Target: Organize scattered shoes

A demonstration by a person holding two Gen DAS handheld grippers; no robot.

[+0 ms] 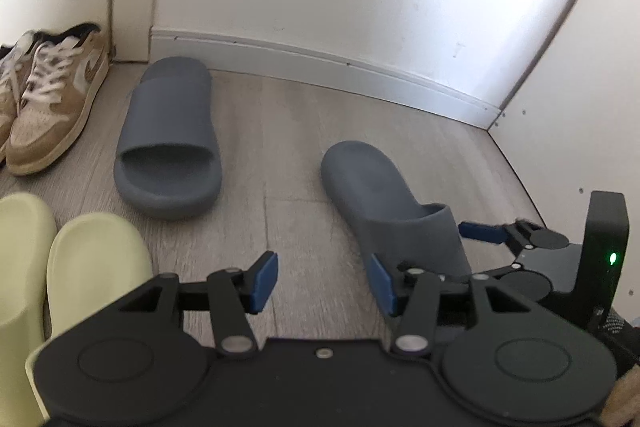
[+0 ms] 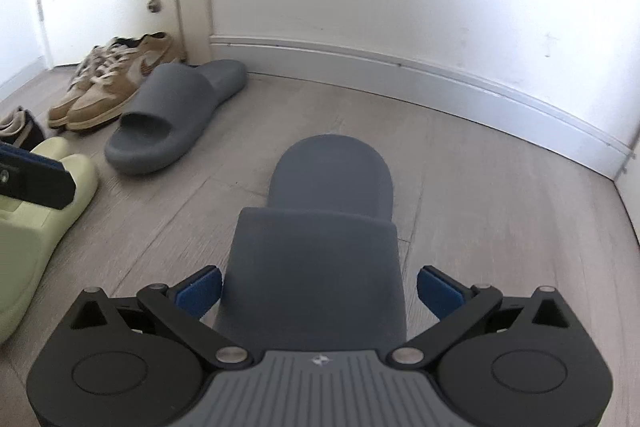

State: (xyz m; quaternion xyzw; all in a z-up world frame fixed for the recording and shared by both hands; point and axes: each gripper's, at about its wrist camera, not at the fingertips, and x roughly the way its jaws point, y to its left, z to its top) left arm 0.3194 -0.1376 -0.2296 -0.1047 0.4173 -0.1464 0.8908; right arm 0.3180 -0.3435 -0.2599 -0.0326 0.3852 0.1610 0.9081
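Observation:
Two blue-grey slides lie on the wood floor. One slide (image 1: 168, 131) (image 2: 176, 99) rests by the baseboard, its toe end facing me. The other slide (image 1: 384, 187) (image 2: 332, 179) lies further right with its heel toward the wall. My right gripper (image 2: 320, 291) straddles this slide's strap, and a small gap shows between each blue pad and the strap. It is open. My left gripper (image 1: 324, 283) hovers over bare floor just left of that slide, open with nothing between its pads.
A pair of pale yellow slides (image 1: 96, 259) (image 2: 40, 227) sits at the near left. Tan sneakers (image 1: 52, 99) (image 2: 108, 87) stand by the door frame. A white baseboard (image 1: 360, 71) runs along the back wall, and a white panel (image 1: 580, 107) closes the right side.

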